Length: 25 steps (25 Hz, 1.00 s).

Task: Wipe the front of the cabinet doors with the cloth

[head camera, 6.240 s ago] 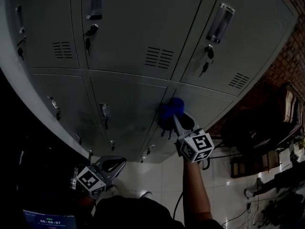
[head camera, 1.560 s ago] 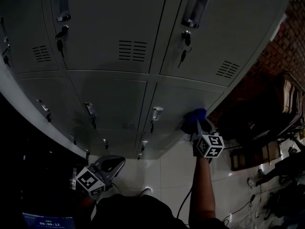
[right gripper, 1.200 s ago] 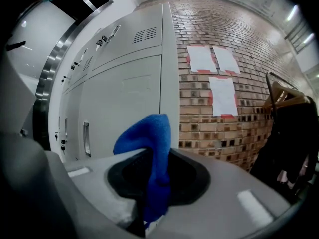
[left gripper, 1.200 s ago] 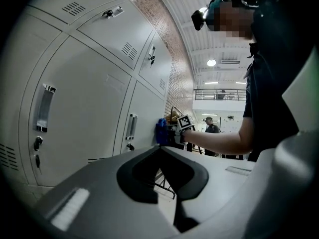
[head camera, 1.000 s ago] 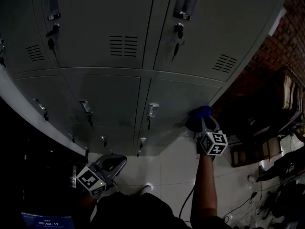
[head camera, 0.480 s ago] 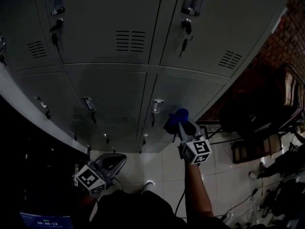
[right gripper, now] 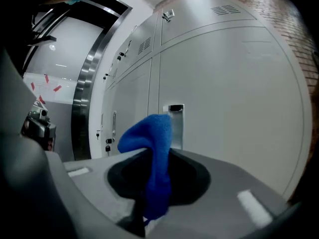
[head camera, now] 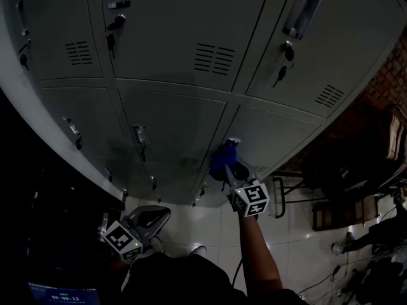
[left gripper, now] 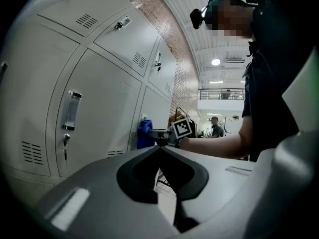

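Grey cabinet doors (head camera: pixel 172 49) fill my view, tiled floor (head camera: pixel 203 230) below. My right tool (head camera: pixel 227 168) clamps blue cloth (head camera: pixel 222 155), held at lower door front beside handle (head camera: pixel 233 142). My left tool (head camera: pixel 150 218) hangs low near floor, jaws together, empty.

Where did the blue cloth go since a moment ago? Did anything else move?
The right claw slid the blue cloth leftward across the lower cabinet door, from its right edge to beside its handle. It still grips the cloth. The left claw stayed low, shut and empty.
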{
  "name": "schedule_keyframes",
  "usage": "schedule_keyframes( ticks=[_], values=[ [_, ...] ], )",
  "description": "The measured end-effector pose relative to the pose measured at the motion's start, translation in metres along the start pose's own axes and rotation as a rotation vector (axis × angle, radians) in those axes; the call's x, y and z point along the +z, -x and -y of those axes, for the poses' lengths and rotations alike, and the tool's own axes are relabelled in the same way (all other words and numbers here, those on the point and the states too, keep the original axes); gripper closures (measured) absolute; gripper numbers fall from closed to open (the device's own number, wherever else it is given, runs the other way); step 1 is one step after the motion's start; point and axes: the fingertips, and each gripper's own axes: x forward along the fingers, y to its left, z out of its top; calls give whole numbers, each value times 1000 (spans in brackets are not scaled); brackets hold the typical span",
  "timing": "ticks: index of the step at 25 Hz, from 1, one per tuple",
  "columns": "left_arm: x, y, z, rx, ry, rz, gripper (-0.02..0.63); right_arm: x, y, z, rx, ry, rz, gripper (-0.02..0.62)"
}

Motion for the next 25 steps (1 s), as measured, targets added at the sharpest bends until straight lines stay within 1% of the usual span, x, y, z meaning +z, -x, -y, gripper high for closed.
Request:
schedule_keyframes(
  ticks=[5, 9, 16, 22, 25],
  values=[
    [0, 14, -7, 34, 4, 3, 606, -14, -7, 16, -69, -36, -30, 522],
    [1, 16, -8, 43, 4, 7, 606, -21, -1, 35, -102, -36, -56, 522],
    [3, 3, 1, 11, 2, 4, 606, -35, 18, 66, -160, -44, -83, 522],
    [2, -10, 8, -7, 2, 4, 606, -49, 48, 107, -260, -98, -103, 522],
    [0, -19, 12, -21, 2, 1, 606, -52, 64, 129, -295, -114, -104, 522]
  ],
)
